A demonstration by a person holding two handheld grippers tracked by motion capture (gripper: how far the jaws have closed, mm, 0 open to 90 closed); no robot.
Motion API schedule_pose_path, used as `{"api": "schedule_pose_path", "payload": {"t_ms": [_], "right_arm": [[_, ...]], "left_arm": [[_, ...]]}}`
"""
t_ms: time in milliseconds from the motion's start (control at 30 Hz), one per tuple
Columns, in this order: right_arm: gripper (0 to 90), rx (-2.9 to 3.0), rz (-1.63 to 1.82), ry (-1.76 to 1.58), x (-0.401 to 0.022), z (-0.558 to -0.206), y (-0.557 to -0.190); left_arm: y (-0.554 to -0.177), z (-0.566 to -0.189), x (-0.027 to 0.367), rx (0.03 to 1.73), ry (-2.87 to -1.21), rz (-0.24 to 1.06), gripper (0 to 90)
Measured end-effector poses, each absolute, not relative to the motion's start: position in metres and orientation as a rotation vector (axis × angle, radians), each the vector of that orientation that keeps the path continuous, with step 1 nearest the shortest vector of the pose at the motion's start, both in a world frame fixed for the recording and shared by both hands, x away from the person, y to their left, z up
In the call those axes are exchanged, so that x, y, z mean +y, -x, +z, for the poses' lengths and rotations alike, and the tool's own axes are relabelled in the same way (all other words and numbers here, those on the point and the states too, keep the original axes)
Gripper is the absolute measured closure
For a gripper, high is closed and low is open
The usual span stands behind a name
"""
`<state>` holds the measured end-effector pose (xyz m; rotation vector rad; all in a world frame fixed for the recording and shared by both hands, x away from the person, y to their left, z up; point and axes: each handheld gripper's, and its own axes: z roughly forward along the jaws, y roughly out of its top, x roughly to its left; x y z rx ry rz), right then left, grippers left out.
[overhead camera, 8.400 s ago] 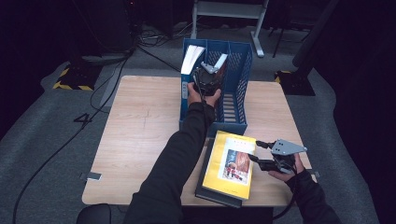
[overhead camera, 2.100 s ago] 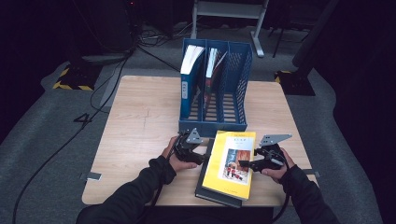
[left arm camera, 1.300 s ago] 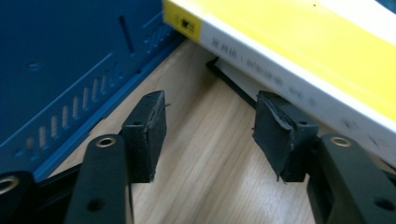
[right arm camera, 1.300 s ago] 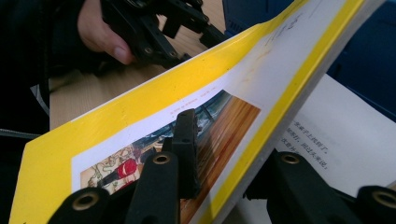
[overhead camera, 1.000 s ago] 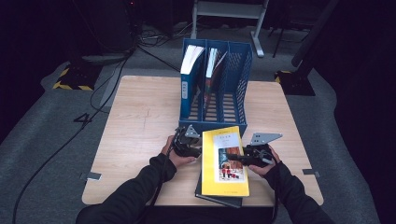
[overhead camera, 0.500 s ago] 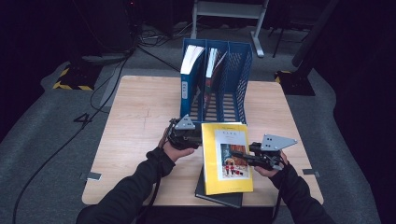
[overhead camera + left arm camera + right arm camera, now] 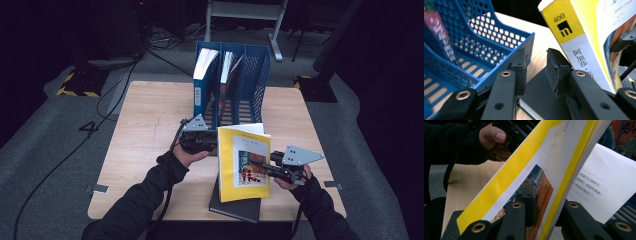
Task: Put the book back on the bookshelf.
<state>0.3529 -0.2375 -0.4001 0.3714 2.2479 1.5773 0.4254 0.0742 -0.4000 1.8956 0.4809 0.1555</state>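
The work in hand looks like filing books into the blue rack (image 7: 240, 75) at twelve o'clock on the table (image 7: 145, 115). Two books already stand in the rack: a blue-spined one (image 7: 200, 85) in the left slot and a second one (image 7: 227, 75) in the middle slot. The right-hand slot looks free.

The yellow book (image 7: 244, 162) stands nearly upright near the six o'clock edge, its lower edge on a dark book (image 7: 235, 207) that lies flat under it. The right gripper (image 7: 267, 167) comes in from four o'clock and pinches the yellow book's cover, one jaw across the cover picture and the other behind it, as the right gripper view shows (image 7: 534, 202). Its jaws have just been closing onto that cover.

The left gripper (image 7: 202, 142) sits at nine o'clock of the yellow book, just beside its spine. In the left gripper view its jaws (image 7: 536, 72) have a narrow gap with nothing between them; the spine (image 7: 579, 50) stands to one side, apart from the pads. These jaws have just been closing too, on nothing.

So about half seems done: two books filed, the yellow one lifted off the pile but not yet in a slot, the dark one untouched.
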Motion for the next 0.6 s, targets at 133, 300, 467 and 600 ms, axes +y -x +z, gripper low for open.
{"api": "schedule_pose_path", "payload": {"t_ms": [133,300,467,600], "right_arm": [[80.8,2.187,1.594,-0.372,-0.241,-0.399,-0.352],[82.1,2.137,1.572,-0.344,-0.241,-0.395,-0.348],[82.4,2.133,1.578,-0.330,-0.243,-0.394,-0.345],[82.4,2.136,1.589,-0.300,-0.246,-0.394,-0.339]], "left_arm": [[-0.424,-0.386,0.070,0.462,-1.900,0.194,69.8],[-0.423,-0.375,0.068,0.431,-1.907,0.221,70.7],[-0.417,-0.368,0.064,0.393,-1.900,0.239,68.2],[-0.406,-0.366,0.065,0.361,-1.886,0.243,64.7]]}}
